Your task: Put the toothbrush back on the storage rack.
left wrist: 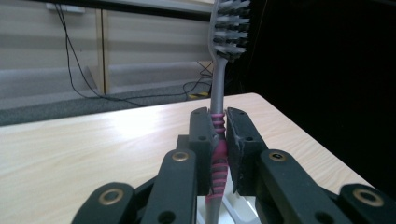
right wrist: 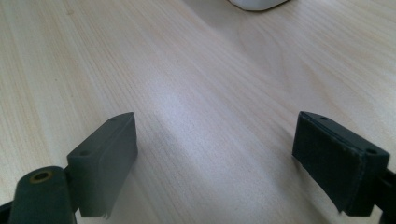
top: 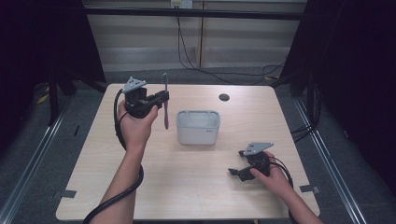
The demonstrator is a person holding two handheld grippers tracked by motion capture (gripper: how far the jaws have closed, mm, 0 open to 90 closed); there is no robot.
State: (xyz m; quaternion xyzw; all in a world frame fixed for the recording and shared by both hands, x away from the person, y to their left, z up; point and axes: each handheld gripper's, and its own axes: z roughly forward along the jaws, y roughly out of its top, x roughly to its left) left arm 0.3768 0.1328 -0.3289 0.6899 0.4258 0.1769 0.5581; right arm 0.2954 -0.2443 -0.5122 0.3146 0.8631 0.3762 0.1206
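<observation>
The left gripper is raised above the table's far-left part, held in the person's left hand, its jaws clamped on a toothbrush. In the left gripper view the two black pads press from either side on the pink-ribbed grip section of the handle. The toothbrush stands nearly upright: its grey neck rises from the jaws to the bristled head at the top, and the lower end of the handle hangs below them. From the high view the brush is just left of a white rectangular container, apart from it and lifted off the table. A black cable trails from this gripper down along the forearm.

The right gripper lies low at the near-right part of the table in the person's right hand, the grey three-cornered plate on top of it. Its jaws stand wide apart with only bare light wood between them; in the right gripper view one pad sits at the left and the other at the right, and a corner of the white container shows at the top edge. The container stands near the table's middle, well apart from this gripper. A small dark round grommet sits in the tabletop beyond the container.
</observation>
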